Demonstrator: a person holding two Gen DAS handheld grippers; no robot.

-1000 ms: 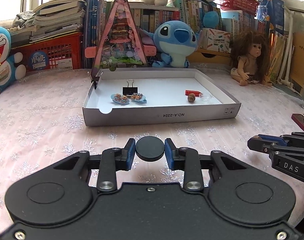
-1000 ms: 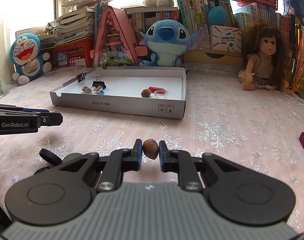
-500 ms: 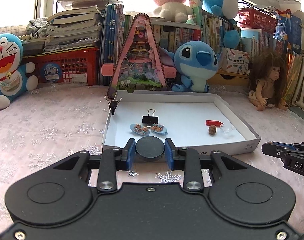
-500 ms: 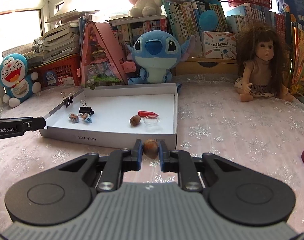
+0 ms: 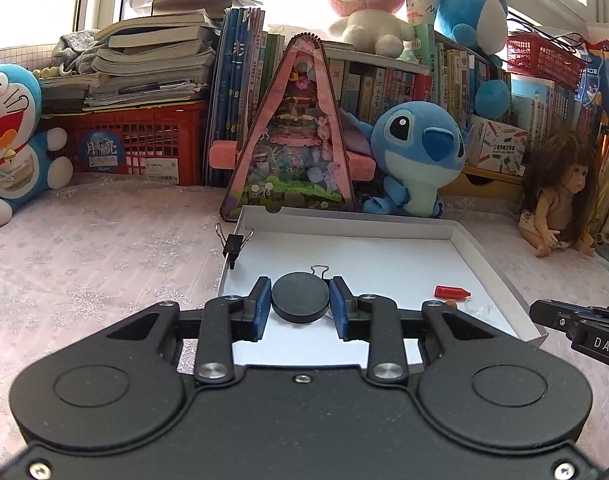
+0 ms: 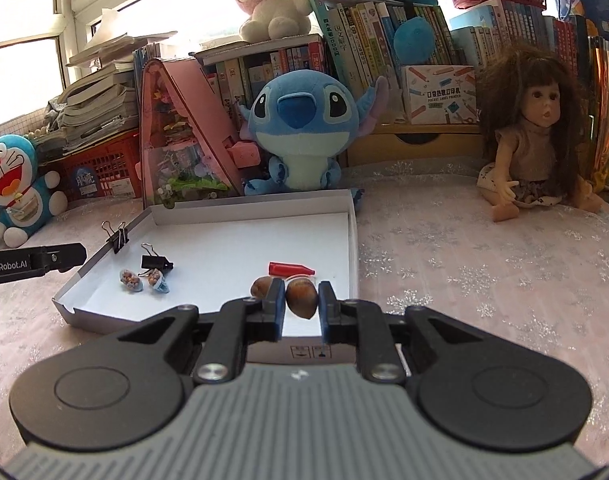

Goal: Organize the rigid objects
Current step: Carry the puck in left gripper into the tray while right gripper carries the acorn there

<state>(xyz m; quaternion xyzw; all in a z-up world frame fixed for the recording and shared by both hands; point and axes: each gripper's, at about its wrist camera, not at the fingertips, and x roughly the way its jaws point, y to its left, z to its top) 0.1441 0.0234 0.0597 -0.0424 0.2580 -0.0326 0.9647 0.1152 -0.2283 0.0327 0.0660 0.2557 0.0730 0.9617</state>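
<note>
Tray point(image 5: 488, 258): white, shallow, on the snowflake cloth point(image 5: 104, 264); a second ago it lay well ahead of both grippers, now its near edge sits under their fingers.
Left gripper point(image 5: 300, 304): has come forward over the tray's near left part; blue pads pinching the black disc point(image 5: 300, 298) by its rim, same grip as before.
Right gripper point(image 6: 301, 304): has come forward over the tray's near right corner; jaws pinching the brown nut point(image 6: 302, 299), grip unchanged.
Second nut point(image 6: 261, 287): on the tray floor, just left of the right gripper's left finger.
Red cap point(image 6: 290, 269): on the tray floor, just beyond the nuts, unmoved.
Binder clip point(image 6: 156, 262): on the tray floor, left part.
Second clip point(image 6: 117, 236): clamped on the tray's left wall.
Two small charms point(image 6: 144, 280): beside the floor clip, nearer the tray's front edge.
</note>
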